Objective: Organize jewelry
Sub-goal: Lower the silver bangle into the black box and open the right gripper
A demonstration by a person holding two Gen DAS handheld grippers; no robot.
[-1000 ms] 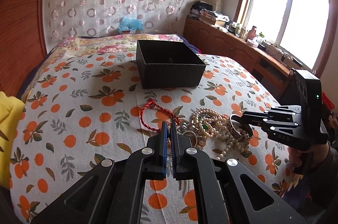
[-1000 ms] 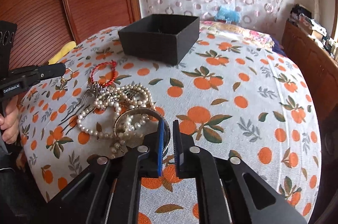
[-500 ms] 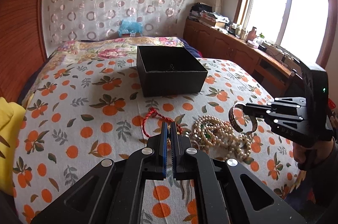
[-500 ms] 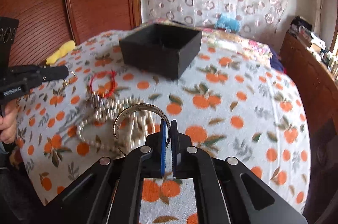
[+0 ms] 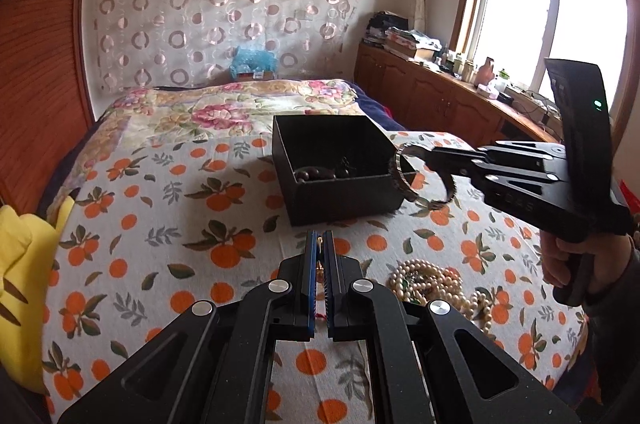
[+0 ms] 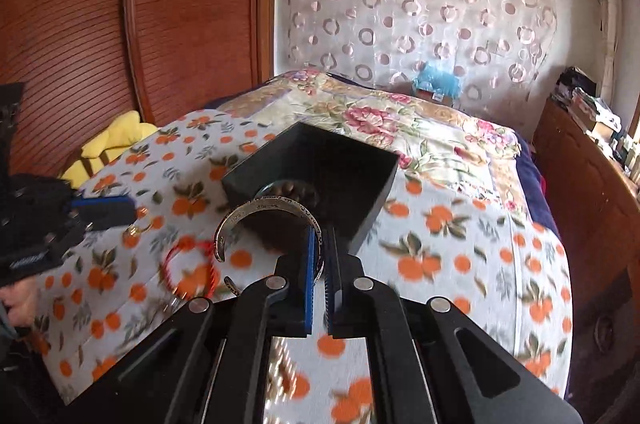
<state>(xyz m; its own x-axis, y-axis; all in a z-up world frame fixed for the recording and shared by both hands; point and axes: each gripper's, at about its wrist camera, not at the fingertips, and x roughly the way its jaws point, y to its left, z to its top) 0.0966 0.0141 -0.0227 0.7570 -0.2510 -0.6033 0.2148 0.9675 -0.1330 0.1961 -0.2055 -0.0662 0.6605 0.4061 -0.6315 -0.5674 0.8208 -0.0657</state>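
Note:
An open black box (image 5: 340, 192) (image 6: 372, 192) stands mid-bed, dark beads (image 5: 316, 173) lying inside. My right gripper (image 6: 324, 256) (image 5: 432, 154) is shut on a silver cuff bangle (image 6: 256, 208) (image 5: 400, 172), held in the air at the box's near right corner. My left gripper (image 5: 319, 238) (image 6: 120, 210) is shut on a small gold ring (image 6: 136, 228), just short of the box's front wall. A red cord bracelet (image 6: 192, 268) and a heap of pearl strands (image 5: 428, 276) lie on the orange-print sheet.
A yellow cloth (image 5: 20, 264) lies at the bed's left edge by the wooden headboard (image 6: 80, 24). A floral quilt (image 5: 240, 108) covers the far half of the bed. Wooden cabinets (image 5: 440, 96) run under the window on the right.
My right gripper closed on the bangle, lifted it off the pearl heap and carried it up to the box. My left gripper moved a little toward the box, still shut.

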